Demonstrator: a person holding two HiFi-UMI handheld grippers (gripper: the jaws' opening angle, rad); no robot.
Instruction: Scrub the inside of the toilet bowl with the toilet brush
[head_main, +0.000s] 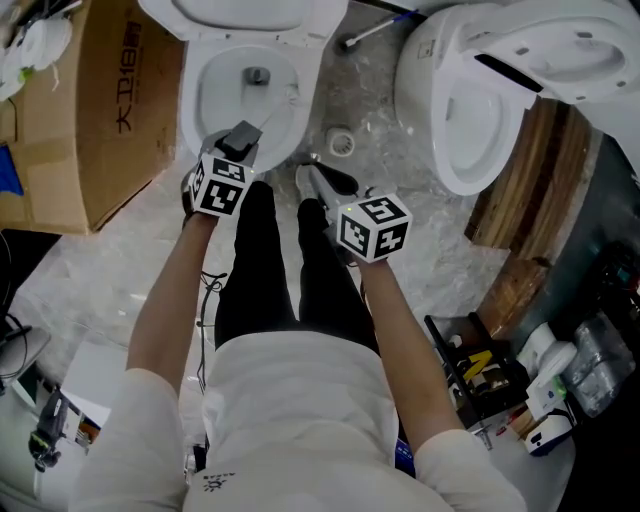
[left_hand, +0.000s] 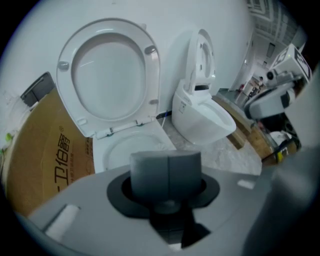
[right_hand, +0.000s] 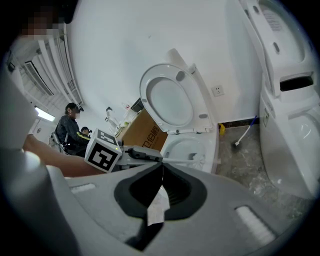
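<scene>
— On the shiny grey stone floor (head_main: 440, 245), what did you see?

— Two white toilets. They were smooth, hard and round. The near toilet bowl (head_main: 222, 85) had its oval seat and lid (left_hand: 107, 75) tipped up. The other toilet (head_main: 470, 130) stood to the right. One brown cardboard box (head_main: 110, 120) sat just beside the near toilet, on the left.

— How many grippers were there?

— Two grey ones, each with a black-and-white cube. The left gripper (head_main: 243, 138) had its jaws pressed together on the thin stick of the toilet brush (head_main: 290, 96). The right gripper (head_main: 312, 178) had its jaws closed tight together too, with no brush in them. A small white scrap (right_hand: 157, 207) sat low down where they met. I could not tell what it was.

— How many brushes?

— Two. One was held. The other brush (head_main: 370, 32), with a blue handle, lay on the floor by the wall, between the toilets.

— Where was the held brush?

— Its white bristly head was inside the near bowl, by the right side, just ahead of the left gripper. The right gripper hung outside the bowl, near its front edge and apart from the brush.
</scene>
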